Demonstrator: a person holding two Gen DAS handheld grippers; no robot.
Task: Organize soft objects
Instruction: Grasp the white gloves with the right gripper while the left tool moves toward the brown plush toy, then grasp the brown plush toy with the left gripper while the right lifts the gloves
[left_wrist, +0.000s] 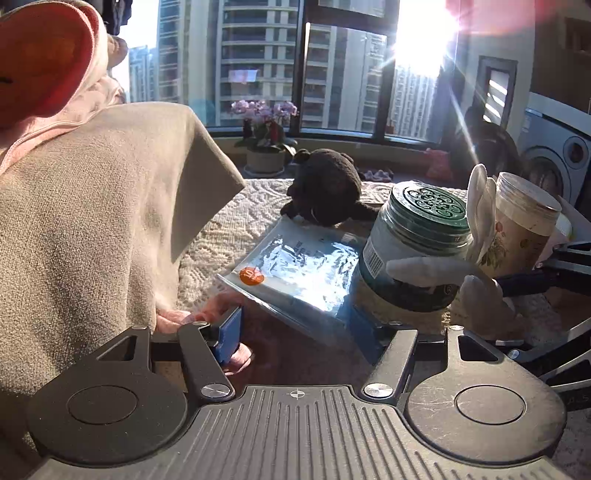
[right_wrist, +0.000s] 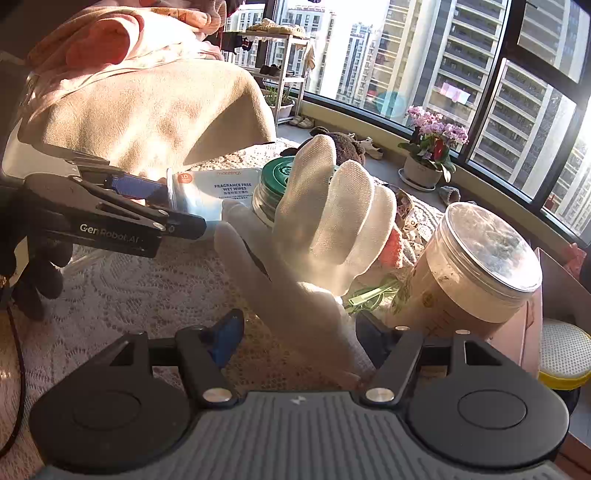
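Both jaw sets wide: wipes pack between left gripper pads; white glove between right gripper.

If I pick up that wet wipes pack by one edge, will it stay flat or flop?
Probably it sags: the wet wipes pack looks like a thin film pouch, and its surface is wrinkled. The glossy wrap throws back glare and looks slippery, so a light pinch might slide off. It is flat-sided, so it should not roll.
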